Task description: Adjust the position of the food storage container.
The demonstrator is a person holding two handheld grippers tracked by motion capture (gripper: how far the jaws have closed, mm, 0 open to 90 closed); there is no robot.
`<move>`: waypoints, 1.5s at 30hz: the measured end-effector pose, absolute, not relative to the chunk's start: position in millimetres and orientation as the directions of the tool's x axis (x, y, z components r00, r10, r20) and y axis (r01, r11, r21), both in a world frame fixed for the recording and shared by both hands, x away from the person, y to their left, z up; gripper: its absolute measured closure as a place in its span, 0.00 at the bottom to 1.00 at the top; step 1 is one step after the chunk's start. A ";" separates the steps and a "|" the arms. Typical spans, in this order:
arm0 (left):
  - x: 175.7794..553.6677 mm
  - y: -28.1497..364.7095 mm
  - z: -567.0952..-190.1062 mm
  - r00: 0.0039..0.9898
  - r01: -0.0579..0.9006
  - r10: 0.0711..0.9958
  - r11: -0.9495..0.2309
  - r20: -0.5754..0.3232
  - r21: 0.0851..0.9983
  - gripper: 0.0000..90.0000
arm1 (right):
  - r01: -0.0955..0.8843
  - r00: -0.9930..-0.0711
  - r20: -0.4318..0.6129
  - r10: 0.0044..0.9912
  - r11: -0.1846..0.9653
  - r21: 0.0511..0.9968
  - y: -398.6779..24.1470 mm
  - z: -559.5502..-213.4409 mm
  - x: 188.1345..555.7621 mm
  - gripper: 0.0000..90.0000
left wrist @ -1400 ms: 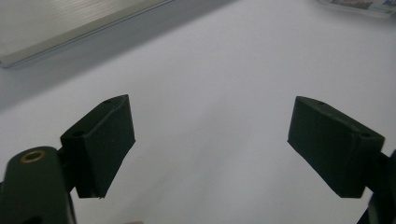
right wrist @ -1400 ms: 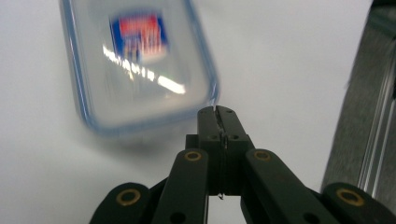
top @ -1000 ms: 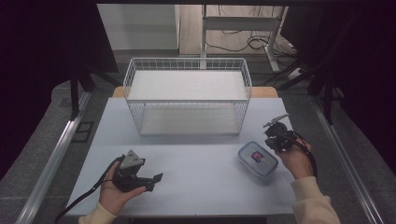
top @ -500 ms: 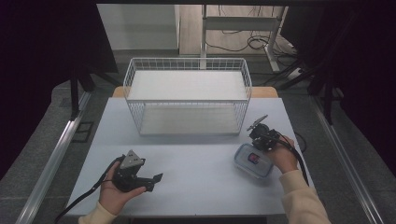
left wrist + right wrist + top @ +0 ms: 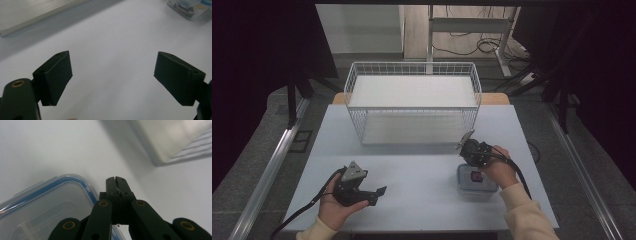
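Your left gripper rests near the front left corner of the worktop, its jaws spread wide with nothing between them. Your right gripper has its jaws pressed together, empty, at the back edge of the clear lidded container, which sits near the front right corner. The wire basket stands along the back edge

lab or test room | black curtains | floor cables | bare white table
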State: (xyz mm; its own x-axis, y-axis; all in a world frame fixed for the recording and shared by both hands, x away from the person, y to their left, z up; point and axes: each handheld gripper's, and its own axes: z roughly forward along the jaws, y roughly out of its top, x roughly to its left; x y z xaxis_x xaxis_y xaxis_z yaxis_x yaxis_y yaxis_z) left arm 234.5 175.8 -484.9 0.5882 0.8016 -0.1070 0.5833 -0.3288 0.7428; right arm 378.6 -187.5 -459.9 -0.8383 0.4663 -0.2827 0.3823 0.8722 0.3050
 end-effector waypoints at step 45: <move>235.3 172.7 -488.9 0.585 0.590 0.804 -0.329 -0.109 0.737 0.16 | 0.672 -0.649 -0.040 0.759 0.598 0.437 -260.5 -465.5 310.4 0.99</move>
